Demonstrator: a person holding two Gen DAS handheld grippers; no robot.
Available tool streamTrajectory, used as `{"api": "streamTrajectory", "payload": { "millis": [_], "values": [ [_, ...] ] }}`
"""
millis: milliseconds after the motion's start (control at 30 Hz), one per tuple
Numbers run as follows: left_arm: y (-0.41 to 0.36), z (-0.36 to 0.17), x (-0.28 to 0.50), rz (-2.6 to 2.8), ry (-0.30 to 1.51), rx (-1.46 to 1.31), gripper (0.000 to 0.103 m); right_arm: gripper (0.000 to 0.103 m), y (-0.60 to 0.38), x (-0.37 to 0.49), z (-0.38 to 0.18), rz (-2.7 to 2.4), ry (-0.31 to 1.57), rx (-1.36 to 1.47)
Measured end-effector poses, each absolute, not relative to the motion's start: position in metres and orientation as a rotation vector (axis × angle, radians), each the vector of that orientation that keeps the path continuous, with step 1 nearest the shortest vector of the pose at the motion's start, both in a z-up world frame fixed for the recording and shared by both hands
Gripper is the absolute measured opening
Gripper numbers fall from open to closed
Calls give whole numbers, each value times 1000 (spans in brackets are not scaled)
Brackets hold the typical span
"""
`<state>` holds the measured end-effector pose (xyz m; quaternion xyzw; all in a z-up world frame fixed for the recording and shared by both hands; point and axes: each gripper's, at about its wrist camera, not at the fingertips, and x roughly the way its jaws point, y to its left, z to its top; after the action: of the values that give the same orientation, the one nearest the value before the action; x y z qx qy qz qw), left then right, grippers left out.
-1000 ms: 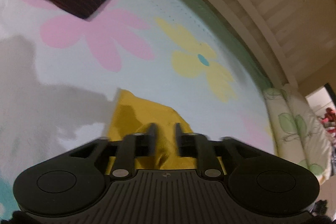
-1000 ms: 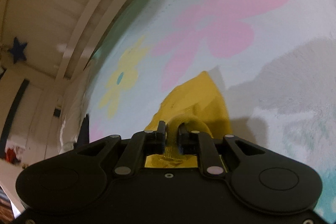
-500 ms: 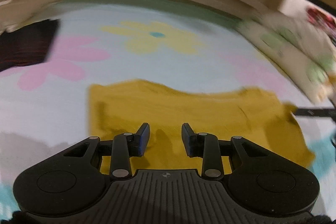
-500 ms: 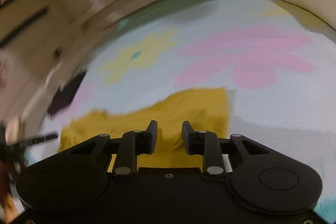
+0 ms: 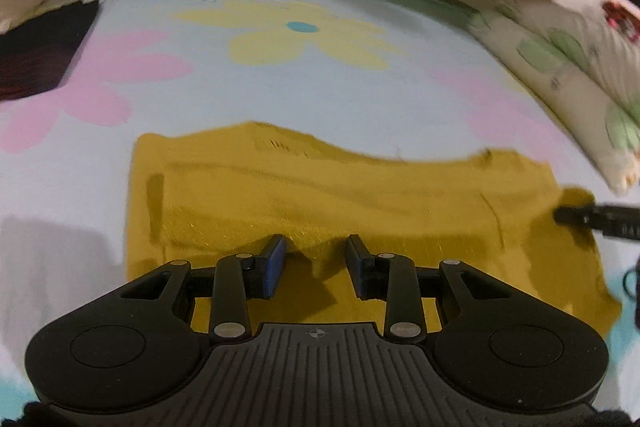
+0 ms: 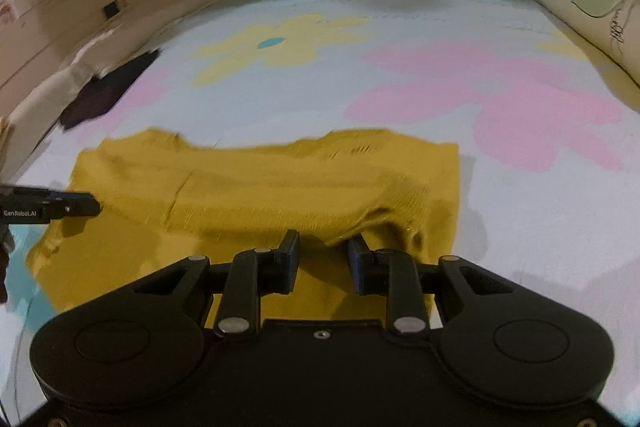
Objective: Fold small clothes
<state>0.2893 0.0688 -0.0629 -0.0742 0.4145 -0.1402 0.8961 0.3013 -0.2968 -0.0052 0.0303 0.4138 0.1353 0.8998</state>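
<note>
Two views, left wrist first: left gripper (image 5: pixel 316 247) jaws spread, gripping nothing, poised over mustard garment (image 5: pixel 340 195) lying flat and creased on flowered sheet (image 5: pixel 280 83). Over to right wrist: "GenRobot.AI" readable at far left, right gripper (image 6: pixel 323 250) jaws apart too, garment rumpled just ahead.

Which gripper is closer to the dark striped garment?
Left. The left gripper works the mustard garment's end nearest the dark striped garment; the right gripper works the opposite end.

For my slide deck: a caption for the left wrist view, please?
Left gripper open over a mustard-yellow garment spread on a flower-print sheet.
</note>
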Motion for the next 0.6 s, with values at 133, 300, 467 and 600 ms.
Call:
{"api": "streamTrajectory", "payload": {
  "millis": [133,300,467,600],
  "values": [
    [75,-63,318,-267,837,-186,32,37,-300,326,-9,250,851,90],
    [90,-58,352,-195,828,-262,32,36,-314,353,-13,196,850,184],
    [102,-50,361,-138,813,-283,32,37,-335,366,-13,109,842,308],
    [98,-40,347,-185,812,-272,32,41,-348,363,-4,77,801,330]
  ]
}}
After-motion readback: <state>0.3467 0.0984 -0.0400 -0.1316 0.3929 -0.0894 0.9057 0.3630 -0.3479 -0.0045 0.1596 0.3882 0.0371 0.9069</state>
